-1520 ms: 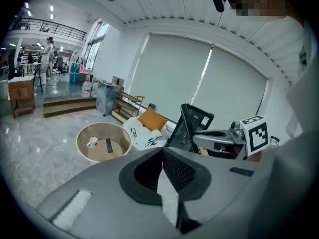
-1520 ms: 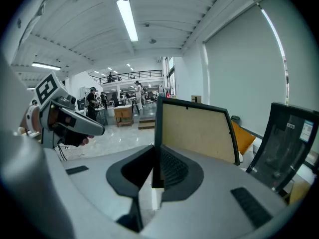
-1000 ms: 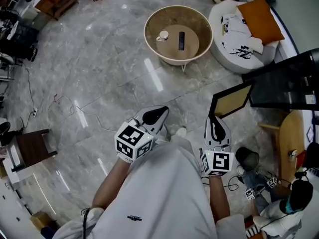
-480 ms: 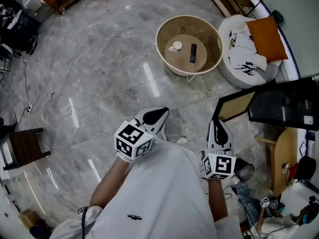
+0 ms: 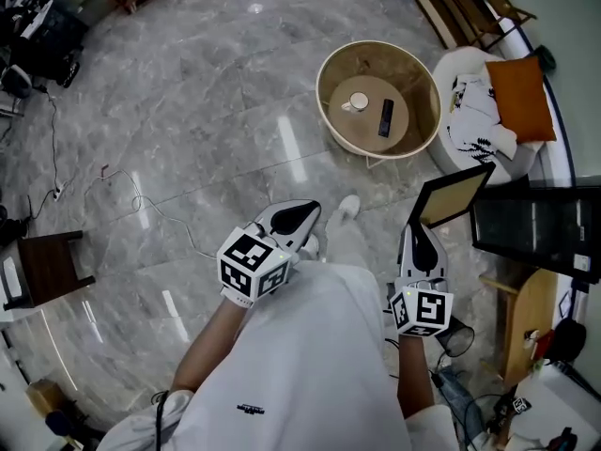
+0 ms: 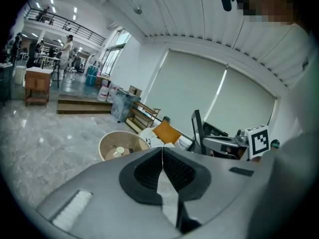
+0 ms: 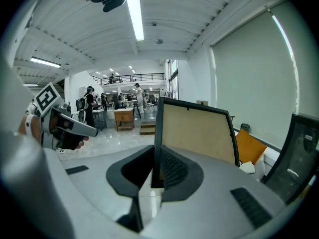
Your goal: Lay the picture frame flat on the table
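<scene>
A black picture frame [image 5: 453, 196] with a tan board face is pinched by its edge in my right gripper [image 5: 419, 234] and held in the air over the floor. In the right gripper view the frame [image 7: 197, 132] stands upright between the jaws, its tan side facing right. My left gripper [image 5: 293, 216] is shut with nothing in it, held at waist height to the left. A round beige table [image 5: 379, 99] with a raised rim stands ahead, carrying a white cup [image 5: 357, 101] and a dark remote [image 5: 385, 117]; the table [image 6: 119, 146] also shows in the left gripper view.
A white pouf [image 5: 488, 120] with an orange cushion [image 5: 522, 97] sits right of the round table. A black monitor [image 5: 535, 231] and a wooden desk [image 5: 521, 322] are at my right. Cables [image 5: 131, 200] trail across the marble floor; a dark stool [image 5: 42, 271] stands at left.
I have stepped forward: the round table and pouf now sit closer and further right in the head view. The frame stays in my right gripper, carried along.
</scene>
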`<act>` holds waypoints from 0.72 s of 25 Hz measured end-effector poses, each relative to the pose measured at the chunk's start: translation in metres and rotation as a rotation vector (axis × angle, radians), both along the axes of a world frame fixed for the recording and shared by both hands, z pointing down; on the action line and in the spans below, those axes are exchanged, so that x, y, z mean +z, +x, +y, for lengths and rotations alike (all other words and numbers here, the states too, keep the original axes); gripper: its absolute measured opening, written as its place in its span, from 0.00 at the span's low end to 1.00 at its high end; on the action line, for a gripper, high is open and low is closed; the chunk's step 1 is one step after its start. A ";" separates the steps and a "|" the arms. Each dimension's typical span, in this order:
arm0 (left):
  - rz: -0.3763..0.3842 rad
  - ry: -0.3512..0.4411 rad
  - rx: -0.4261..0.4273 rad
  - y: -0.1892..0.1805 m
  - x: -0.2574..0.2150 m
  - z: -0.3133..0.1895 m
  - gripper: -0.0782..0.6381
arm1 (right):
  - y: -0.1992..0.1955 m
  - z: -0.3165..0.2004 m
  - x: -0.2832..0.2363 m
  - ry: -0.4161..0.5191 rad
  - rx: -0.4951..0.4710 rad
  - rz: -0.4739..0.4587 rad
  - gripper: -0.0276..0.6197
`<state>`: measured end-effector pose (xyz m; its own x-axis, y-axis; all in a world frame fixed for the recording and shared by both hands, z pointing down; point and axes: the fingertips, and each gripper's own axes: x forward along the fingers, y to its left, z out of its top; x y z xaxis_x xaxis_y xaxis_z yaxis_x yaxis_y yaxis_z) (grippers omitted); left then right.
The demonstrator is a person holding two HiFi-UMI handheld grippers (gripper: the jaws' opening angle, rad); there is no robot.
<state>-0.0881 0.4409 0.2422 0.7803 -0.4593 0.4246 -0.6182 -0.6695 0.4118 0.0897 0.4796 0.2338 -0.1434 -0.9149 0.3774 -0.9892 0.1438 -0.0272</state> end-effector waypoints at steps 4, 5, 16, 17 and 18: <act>-0.016 -0.006 -0.011 0.001 0.005 -0.038 0.12 | 0.000 -0.044 0.006 -0.007 -0.025 0.000 0.10; -0.019 -0.011 -0.015 0.001 0.008 -0.050 0.12 | 0.001 -0.057 0.009 -0.010 -0.027 -0.005 0.10; -0.082 -0.035 -0.022 0.047 0.021 -0.243 0.12 | 0.047 -0.252 0.036 -0.030 -0.044 -0.061 0.10; -0.091 -0.036 -0.026 0.051 0.019 -0.263 0.12 | 0.052 -0.270 0.038 -0.034 -0.046 -0.068 0.10; -0.098 -0.037 -0.031 0.054 0.018 -0.282 0.12 | 0.056 -0.288 0.040 -0.038 -0.049 -0.074 0.10</act>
